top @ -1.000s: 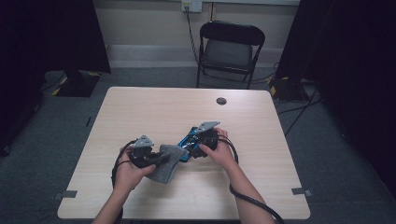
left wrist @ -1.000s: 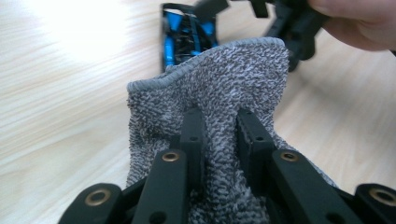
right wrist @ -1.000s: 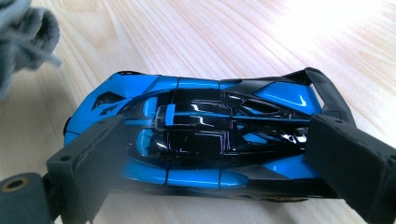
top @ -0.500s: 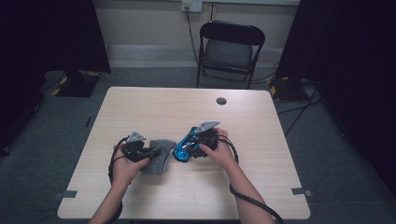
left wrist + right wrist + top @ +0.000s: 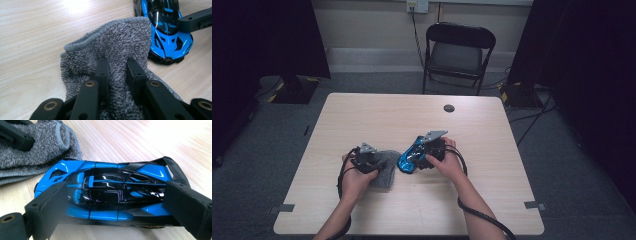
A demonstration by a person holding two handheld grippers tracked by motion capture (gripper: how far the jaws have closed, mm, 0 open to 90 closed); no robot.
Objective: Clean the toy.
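Observation:
A blue and black toy car [image 5: 107, 187] lies on the table, and my right gripper [image 5: 117, 202] is shut on it, one pad at each end. In the high view the car [image 5: 407, 160] sits mid-table in front of the right hand. A grey terry cloth [image 5: 112, 42] is bunched just left of the car. My left gripper [image 5: 117, 63] is shut on a fold of the cloth. The cloth [image 5: 387, 172] rests on the table, its edge close beside the car [image 5: 165, 32]. The right gripper view also has the cloth [image 5: 30, 162] at its upper left.
The wooden table [image 5: 387, 115] has a small black round disc [image 5: 449, 108] near its far edge. A folding chair [image 5: 459, 50] stands behind it. Tape marks [image 5: 286, 207] sit at the near corners. Cables trail from both grippers toward the near edge.
My left gripper has sunk with the cloth, which has come off the car's side and now lies on the table. More of the car shows. The right hand has kept still.

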